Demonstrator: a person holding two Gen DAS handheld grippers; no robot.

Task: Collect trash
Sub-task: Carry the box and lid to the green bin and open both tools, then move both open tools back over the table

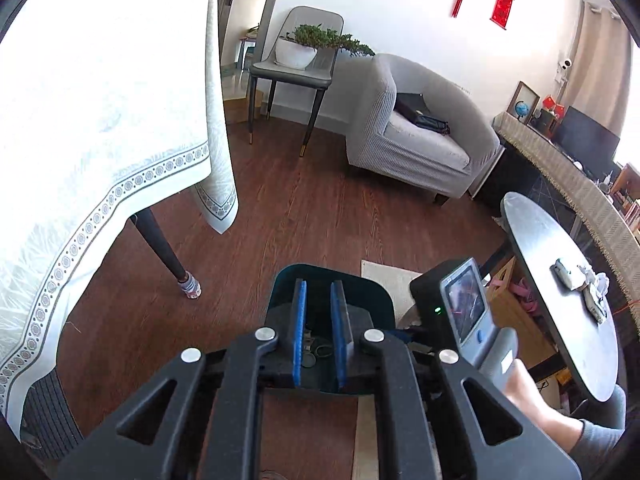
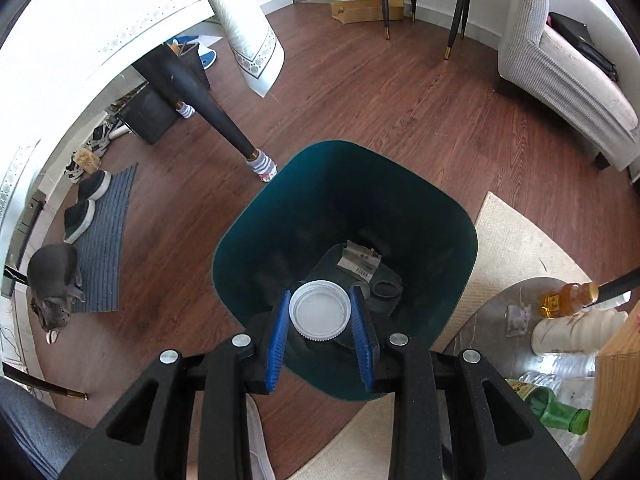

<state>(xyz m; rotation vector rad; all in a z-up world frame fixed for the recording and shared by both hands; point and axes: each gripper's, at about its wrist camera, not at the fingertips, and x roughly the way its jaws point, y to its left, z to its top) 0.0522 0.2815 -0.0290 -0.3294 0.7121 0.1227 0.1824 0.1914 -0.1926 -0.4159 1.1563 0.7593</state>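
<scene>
1 white plastic lid (image 2: 319, 311), pinched by the right gripper (image 2: 319, 316) over the green bin (image 2: 256, 240), could snag tilted; the left gripper (image 1: 319, 336) is nearly closed, empty.

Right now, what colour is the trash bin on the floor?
Dark teal; the trash bin shows best in the right wrist view.

The left tool (image 1: 319, 304) points steeply downward, its blue pads (image 1: 299, 312) a narrow gap apart with nothing between them. The right tool (image 2: 320, 312) tilts more steeply down, pads pressing both sides of a white lid (image 2: 319, 314). A bare forearm (image 1: 536, 404) in a grey sleeve carries the right tool
</scene>
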